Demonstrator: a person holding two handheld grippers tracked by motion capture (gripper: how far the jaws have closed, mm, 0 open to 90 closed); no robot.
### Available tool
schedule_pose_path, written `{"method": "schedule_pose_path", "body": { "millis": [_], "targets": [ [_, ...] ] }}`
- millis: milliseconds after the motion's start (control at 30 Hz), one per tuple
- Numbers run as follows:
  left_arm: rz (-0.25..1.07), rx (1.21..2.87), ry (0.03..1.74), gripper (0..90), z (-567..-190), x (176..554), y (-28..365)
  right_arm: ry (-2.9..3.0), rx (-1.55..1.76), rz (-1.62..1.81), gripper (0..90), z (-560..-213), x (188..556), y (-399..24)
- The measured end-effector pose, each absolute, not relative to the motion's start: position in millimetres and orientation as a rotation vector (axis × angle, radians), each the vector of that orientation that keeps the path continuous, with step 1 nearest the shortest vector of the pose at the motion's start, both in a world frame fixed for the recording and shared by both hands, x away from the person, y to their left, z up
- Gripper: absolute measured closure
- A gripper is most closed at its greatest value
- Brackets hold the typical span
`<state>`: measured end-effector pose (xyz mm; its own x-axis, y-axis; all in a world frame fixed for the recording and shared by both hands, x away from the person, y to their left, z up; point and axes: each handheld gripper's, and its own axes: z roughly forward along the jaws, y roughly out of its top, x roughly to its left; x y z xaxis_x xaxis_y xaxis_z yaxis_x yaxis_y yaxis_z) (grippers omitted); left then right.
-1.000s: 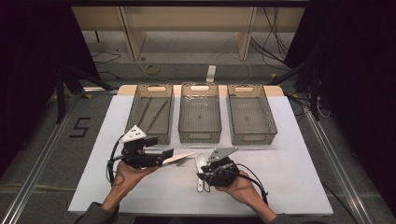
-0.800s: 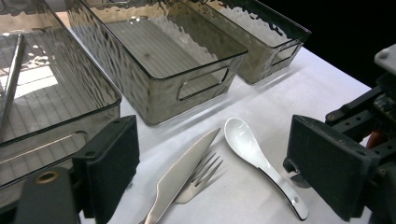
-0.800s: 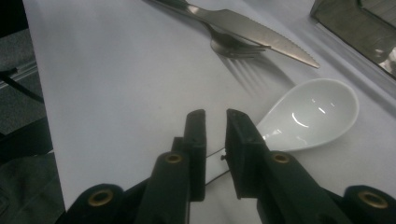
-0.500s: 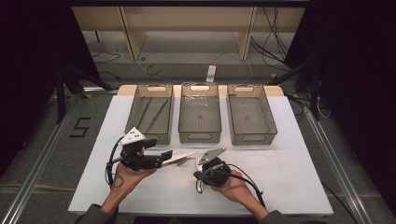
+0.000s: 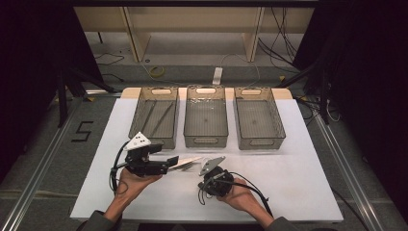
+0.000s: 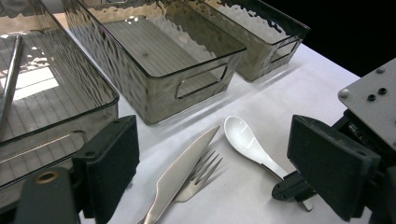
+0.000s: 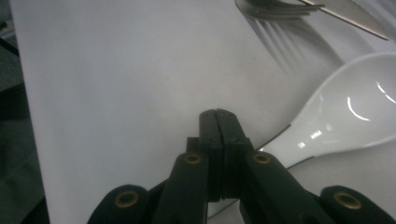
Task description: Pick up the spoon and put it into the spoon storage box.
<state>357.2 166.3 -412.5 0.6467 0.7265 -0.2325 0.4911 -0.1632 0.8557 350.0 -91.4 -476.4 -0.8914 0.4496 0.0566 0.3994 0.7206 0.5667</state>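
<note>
A white spoon point(image 6: 245, 139), a metal knife point(image 6: 180, 175) and a fork point(image 6: 201, 173) lie together on the white table in front of the bins. My left gripper point(image 6: 212, 140) is open, its jaws standing wide on either side of this cutlery and a little short of it. In the high view the left gripper point(image 5: 166, 159) points right at the knife point(image 5: 185, 162). My right gripper point(image 7: 218, 120) is shut with its tips down at the handle of the spoon point(image 7: 348, 119). The handle runs behind the jaws, and I cannot tell whether they touch it.
Three smoky clear bins stand in a row at the back: the left bin point(image 5: 139, 118) holds thin metal rods, while the middle bin point(image 5: 206, 140) and right bin point(image 5: 258, 141) hold nothing. The white table point(image 5: 298, 173) has free room to the right. A cable trails from each gripper.
My right gripper has shifted slightly left and nearer the table's front edge, tipping down toward the spoon's handle. The left gripper has stayed put and open.
</note>
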Motion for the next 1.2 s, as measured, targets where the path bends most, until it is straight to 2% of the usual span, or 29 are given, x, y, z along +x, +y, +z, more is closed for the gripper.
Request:
{"method": "schedule_pose_path", "body": {
  "millis": [433,867,1033,1100,1200],
  "targets": [
    [0.288,1.827,0.972,16.3,-413,357,165,2.829,0.759,0.752,90.0,-470,360,-125],
    [0.296,1.829,0.974,16.3,-413,357,164,2.793,0.798,0.691,89.8,-465,370,-139],
    [0.298,1.830,0.974,16.3,-413,358,165,2.755,0.728,0.768,67.9,-447,371,-143],
    [0.300,1.830,0.975,16.3,-413,358,165,2.727,0.695,0.699,55.9,-447,376,-142],
    [0.302,1.831,0.975,16.3,-413,358,165,2.763,0.696,0.665,50.6,-453,384,-138]
  ]
}}
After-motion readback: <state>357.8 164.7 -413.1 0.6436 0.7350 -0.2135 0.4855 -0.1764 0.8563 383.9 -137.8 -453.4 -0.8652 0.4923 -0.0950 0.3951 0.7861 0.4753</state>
